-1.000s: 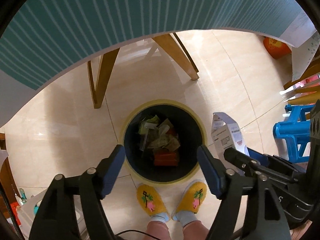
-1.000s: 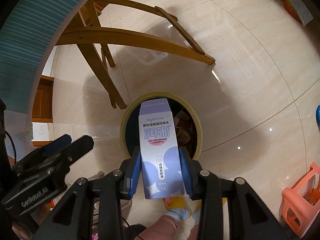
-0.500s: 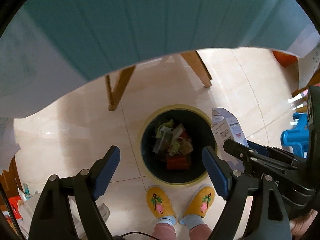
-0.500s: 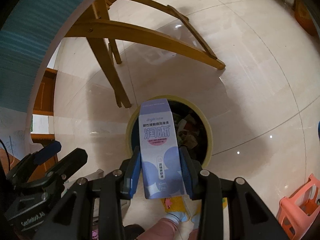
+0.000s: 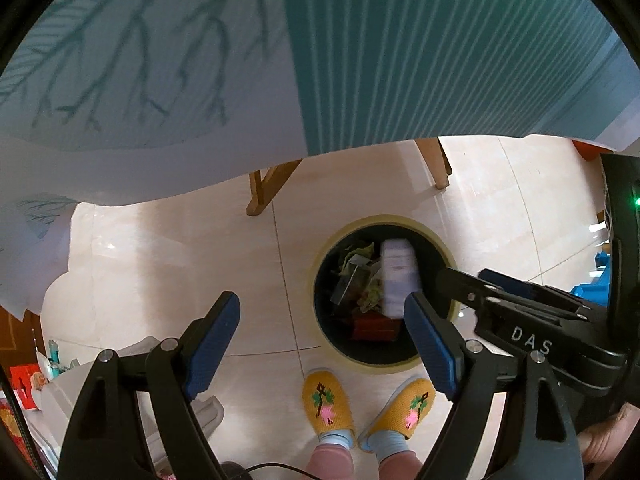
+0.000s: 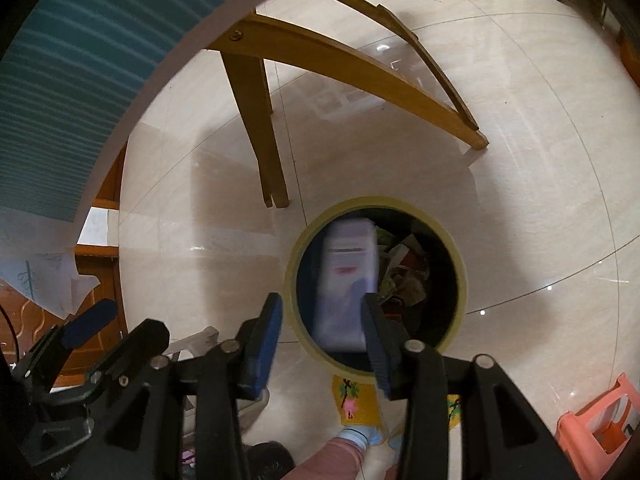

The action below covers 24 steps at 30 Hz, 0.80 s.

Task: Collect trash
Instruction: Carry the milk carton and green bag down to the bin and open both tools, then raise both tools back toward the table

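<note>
A round black trash bin with a yellow rim [image 5: 440,240] [image 6: 460,264] stands on the tiled floor, holding paper scraps and a red box. A lilac carton [image 6: 348,276] is blurred inside the bin's mouth, free of my right gripper [image 6: 322,320], whose jaws stand open above it. The carton also shows in the left wrist view [image 5: 396,276]. My left gripper [image 5: 324,340] is open and empty, above the floor left of the bin. The right gripper's body reaches in from the right in the left wrist view [image 5: 520,312].
A wooden table's legs [image 6: 256,120] stand just behind the bin, under a teal striped cloth [image 5: 440,48]. My yellow slippers [image 5: 328,404] are at the bin's near side. A pink stool [image 6: 600,420] is at the right, a blue stool [image 5: 596,292] beyond the right gripper.
My right gripper has opened and let go of the lilac carton, which has dropped into the bin. The left gripper has shifted left, so the bin sits further right in its view.
</note>
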Available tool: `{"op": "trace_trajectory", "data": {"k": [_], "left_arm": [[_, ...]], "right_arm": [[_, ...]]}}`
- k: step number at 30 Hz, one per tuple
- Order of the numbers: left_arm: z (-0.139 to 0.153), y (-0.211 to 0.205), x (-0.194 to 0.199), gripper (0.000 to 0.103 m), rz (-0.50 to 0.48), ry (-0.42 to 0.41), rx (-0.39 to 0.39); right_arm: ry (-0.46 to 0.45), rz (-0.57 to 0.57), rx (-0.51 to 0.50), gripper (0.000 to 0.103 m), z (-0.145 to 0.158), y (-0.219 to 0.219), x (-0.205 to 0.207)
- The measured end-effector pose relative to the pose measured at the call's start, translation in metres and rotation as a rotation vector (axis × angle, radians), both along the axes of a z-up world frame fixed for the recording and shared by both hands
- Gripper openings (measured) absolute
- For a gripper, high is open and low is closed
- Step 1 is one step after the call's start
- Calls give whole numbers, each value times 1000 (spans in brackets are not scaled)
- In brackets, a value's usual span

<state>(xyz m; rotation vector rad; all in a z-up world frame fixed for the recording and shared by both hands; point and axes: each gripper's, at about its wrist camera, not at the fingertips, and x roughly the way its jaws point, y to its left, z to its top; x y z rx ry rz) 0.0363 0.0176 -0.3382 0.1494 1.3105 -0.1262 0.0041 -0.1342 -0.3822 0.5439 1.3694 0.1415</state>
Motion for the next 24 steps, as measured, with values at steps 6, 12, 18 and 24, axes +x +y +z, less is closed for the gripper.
{"op": "trace_trajectory", "data": {"k": [6, 12, 18, 24], "left_arm": [[13, 5, -1, 83, 5, -12, -5], [41, 9, -6, 83, 1, -14, -8], [83, 8, -20, 83, -26, -21, -19], [135, 6, -35, 83, -64, -43, -36]], "right_arm": [[-8, 12, -29, 67, 13, 5, -3], [-12, 4, -46, 67, 35, 1, -12], [-20, 3, -44, 67, 73, 0, -23], [-56, 5, -35, 67, 131, -4, -39]]}}
